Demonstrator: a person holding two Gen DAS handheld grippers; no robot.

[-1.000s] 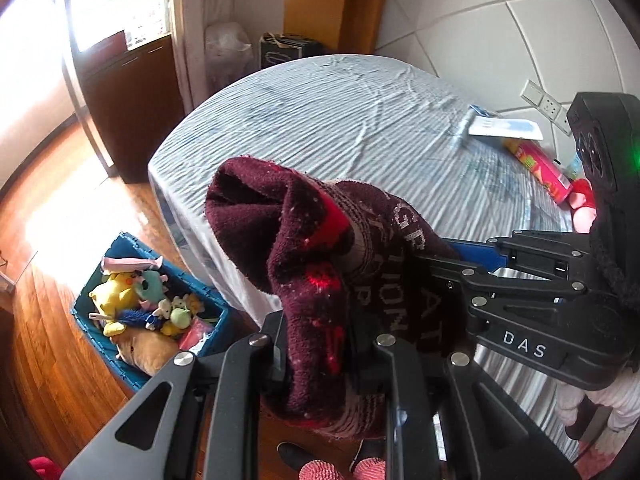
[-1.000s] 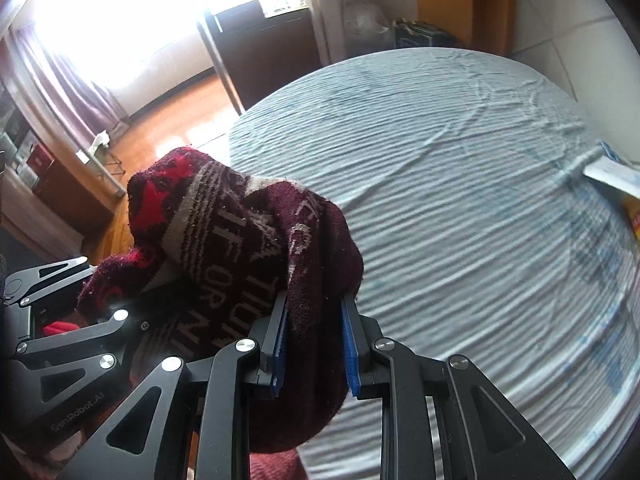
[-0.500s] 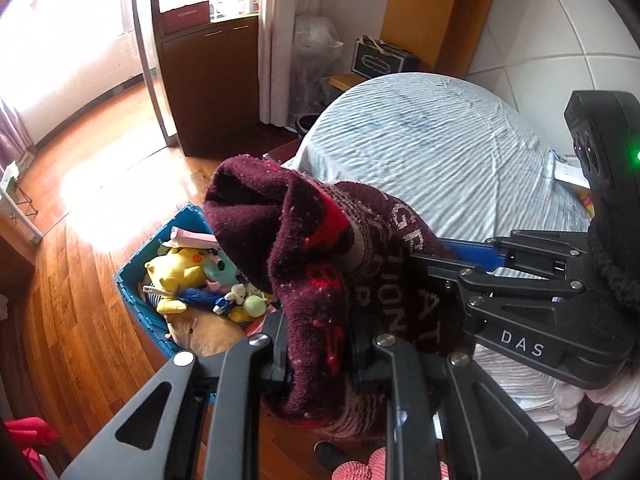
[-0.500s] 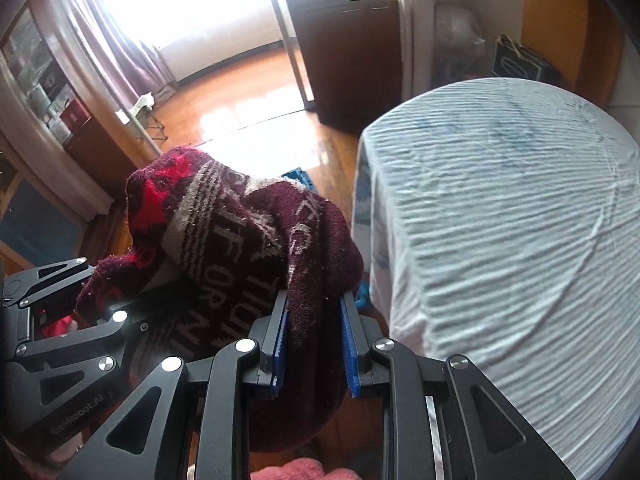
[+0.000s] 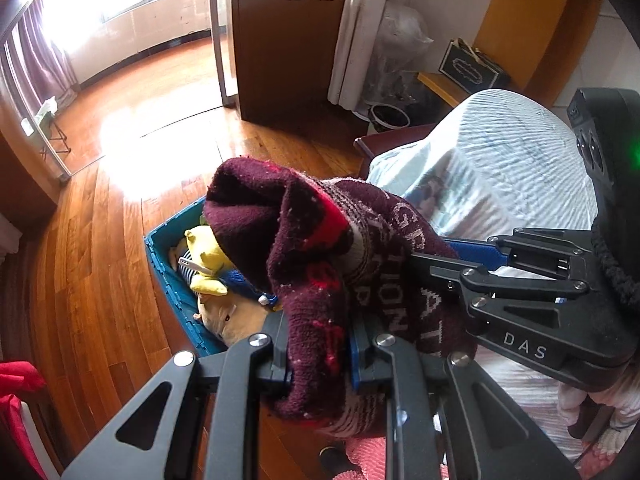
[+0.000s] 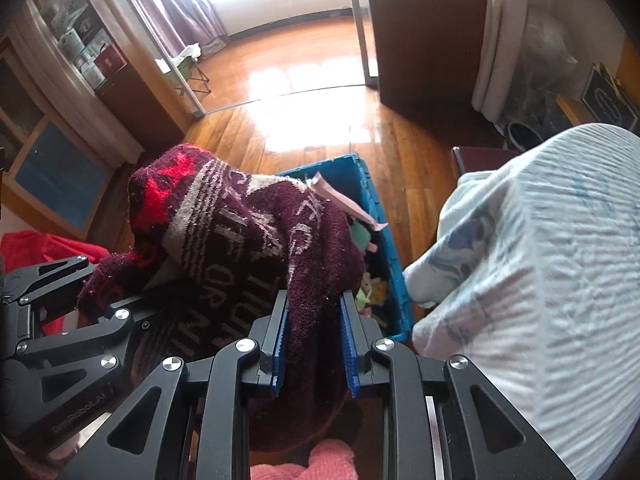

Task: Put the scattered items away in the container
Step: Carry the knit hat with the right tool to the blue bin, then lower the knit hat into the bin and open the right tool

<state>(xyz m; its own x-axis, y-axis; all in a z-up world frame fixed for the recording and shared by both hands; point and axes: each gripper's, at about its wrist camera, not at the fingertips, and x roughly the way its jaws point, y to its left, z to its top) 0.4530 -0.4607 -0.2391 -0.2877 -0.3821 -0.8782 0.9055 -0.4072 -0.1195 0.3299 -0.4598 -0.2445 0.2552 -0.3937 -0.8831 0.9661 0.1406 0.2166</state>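
Note:
A dark maroon knit garment (image 5: 320, 264) with red patches and pale lettering is pinched by both grippers and held in the air. My left gripper (image 5: 320, 360) is shut on one fold; my right gripper (image 6: 314, 340) is shut on another fold of the same maroon garment (image 6: 256, 240). The right gripper also shows in the left wrist view (image 5: 472, 264), close beside the left one. Below and beyond the garment a blue crate (image 5: 168, 276) sits on the floor with plush toys (image 5: 208, 260) inside. The crate also shows in the right wrist view (image 6: 376, 216).
A bed with a pale blue striped sheet (image 6: 540, 260) stands to the right, its corner next to the crate. Wooden floor (image 5: 100, 260) surrounds the crate. A dark wood cabinet (image 5: 288, 48) and a curtain stand behind. Red fabric (image 5: 16, 392) lies at lower left.
Both grippers have swung left away from the bed with the garment held. The view has turned from the bed top toward the floor, and the blue crate now lies right behind the garment.

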